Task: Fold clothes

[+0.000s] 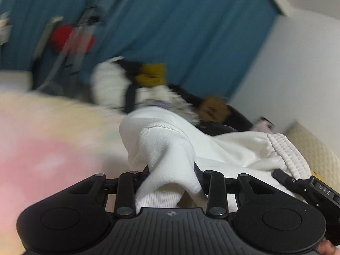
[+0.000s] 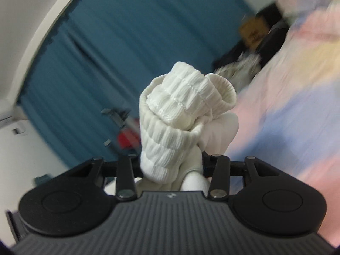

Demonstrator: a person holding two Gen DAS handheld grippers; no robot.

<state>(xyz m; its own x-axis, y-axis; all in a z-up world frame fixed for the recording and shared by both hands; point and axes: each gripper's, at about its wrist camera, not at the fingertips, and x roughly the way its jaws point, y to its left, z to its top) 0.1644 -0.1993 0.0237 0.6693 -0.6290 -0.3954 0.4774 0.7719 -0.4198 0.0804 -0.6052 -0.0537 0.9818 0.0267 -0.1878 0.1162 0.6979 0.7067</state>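
Observation:
A white garment [image 1: 170, 144] with a ribbed elastic waistband [image 1: 284, 150] hangs between both grippers above the bed. My left gripper [image 1: 170, 176] is shut on a smooth fold of it; the fingertips are hidden in the cloth. My right gripper [image 2: 172, 165] is shut on the bunched ribbed waistband [image 2: 180, 110], which stands up in front of the camera and hides the fingertips. The right gripper's body [image 1: 308, 189] shows at the right edge of the left wrist view, beside the waistband.
A pastel pink, yellow and blue bedspread [image 1: 42, 144] lies below, and shows in the right wrist view [image 2: 286, 106]. A pile of clothes and stuffed toys [image 1: 148, 85] sits at the bed's far side. A blue curtain [image 1: 170, 21] and white wall [image 1: 297, 74] stand behind.

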